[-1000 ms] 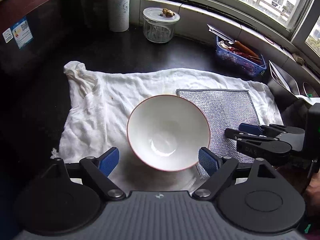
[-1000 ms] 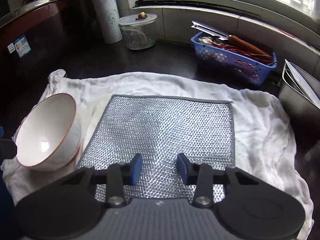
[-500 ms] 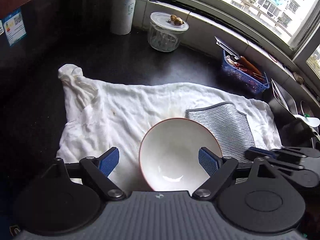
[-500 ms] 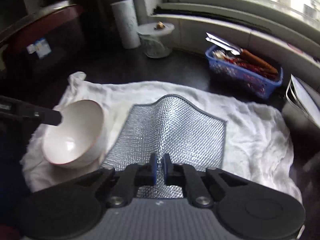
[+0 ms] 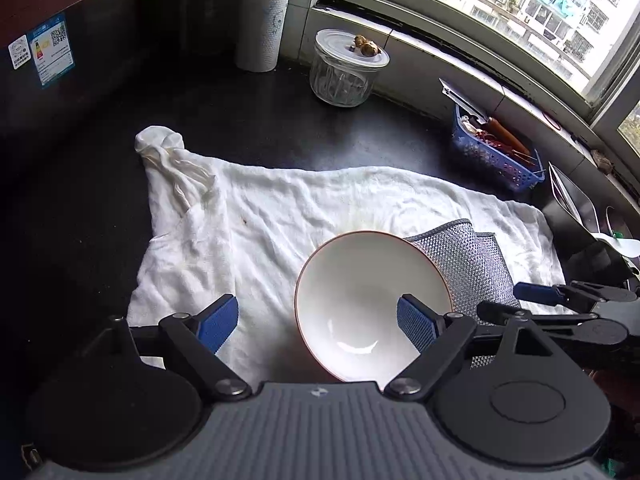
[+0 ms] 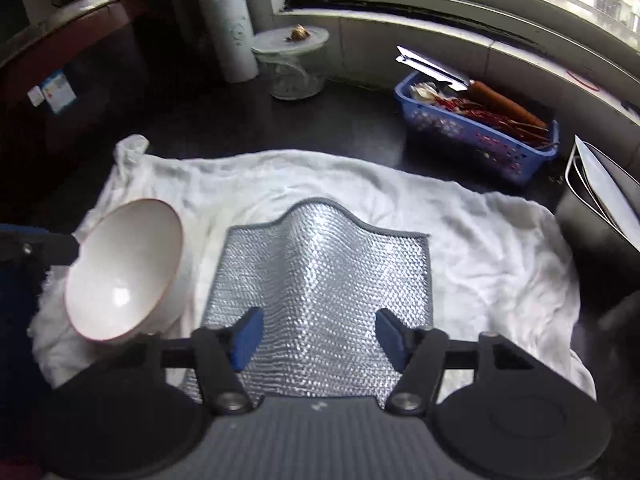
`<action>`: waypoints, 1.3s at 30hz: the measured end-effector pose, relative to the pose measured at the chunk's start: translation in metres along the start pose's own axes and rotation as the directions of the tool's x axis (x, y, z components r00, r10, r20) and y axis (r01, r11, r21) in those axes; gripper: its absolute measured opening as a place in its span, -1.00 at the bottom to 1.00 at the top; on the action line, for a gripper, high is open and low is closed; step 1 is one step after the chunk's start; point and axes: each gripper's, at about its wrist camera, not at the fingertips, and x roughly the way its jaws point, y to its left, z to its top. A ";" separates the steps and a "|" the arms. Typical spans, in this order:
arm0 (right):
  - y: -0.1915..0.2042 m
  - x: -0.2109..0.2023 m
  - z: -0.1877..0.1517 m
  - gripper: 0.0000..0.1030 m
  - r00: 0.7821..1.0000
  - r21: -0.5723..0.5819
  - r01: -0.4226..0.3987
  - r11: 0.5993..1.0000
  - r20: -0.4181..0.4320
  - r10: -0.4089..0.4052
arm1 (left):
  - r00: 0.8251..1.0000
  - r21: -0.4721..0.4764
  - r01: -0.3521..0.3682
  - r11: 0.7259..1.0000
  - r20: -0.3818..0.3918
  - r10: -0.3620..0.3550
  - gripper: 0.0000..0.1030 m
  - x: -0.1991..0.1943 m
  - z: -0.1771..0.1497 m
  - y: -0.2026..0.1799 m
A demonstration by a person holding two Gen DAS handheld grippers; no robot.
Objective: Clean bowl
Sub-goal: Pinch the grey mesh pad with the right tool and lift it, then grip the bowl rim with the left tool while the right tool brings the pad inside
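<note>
white porcelain bowl (image 5: 372,308), red-rimmed, sits tilted on the white towel (image 5: 280,216) over the dark worktop (image 5: 240,120), between the wide-spread fingers of the left hand-held gripper (image 5: 316,320). only the right wrist view shows the silver mesh cloth (image 6: 320,280) humped at its far edge, under the right hand-held gripper (image 6: 316,338), also spread wide and holding nothing.

Left wrist fisheye view. The left gripper (image 5: 318,322), jaws spread wide, frames a white bowl (image 5: 372,306) with a reddish rim; its right pad overlaps the bowl's inside, contact uncertain. The bowl sits tilted over a crumpled white towel (image 5: 280,216) on a dark counter (image 5: 248,120). A silver mesh cloth (image 5: 476,264) lies just right of the bowl. The right gripper (image 5: 516,302) enters at right. Behind: paper roll (image 5: 264,16), glass jar (image 5: 346,70), blue basket (image 5: 494,156).
</note>
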 end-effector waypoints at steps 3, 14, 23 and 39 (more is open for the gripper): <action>0.004 0.006 -0.002 0.24 1.000 -0.002 0.001 1.000 -0.017 -0.001 | 1.000 0.000 0.004 1.000 -0.007 -0.004 0.69 0.002 -0.001 0.000; 0.003 0.000 -0.007 -0.79 1.000 -0.013 -0.004 1.000 0.015 0.005 | 0.998 0.004 0.028 1.000 0.049 -0.028 0.69 -0.011 -0.008 -0.004; -0.027 -0.060 0.005 -0.84 0.987 -0.032 -0.003 0.999 0.161 0.008 | 0.986 -0.072 0.078 0.994 0.155 -0.066 0.69 -0.033 -0.022 -0.002; 0.009 -0.078 0.004 -0.85 0.961 -0.320 -0.008 0.947 0.260 0.096 | 0.996 -0.026 0.026 0.999 0.088 -0.023 0.31 -0.017 -0.043 -0.010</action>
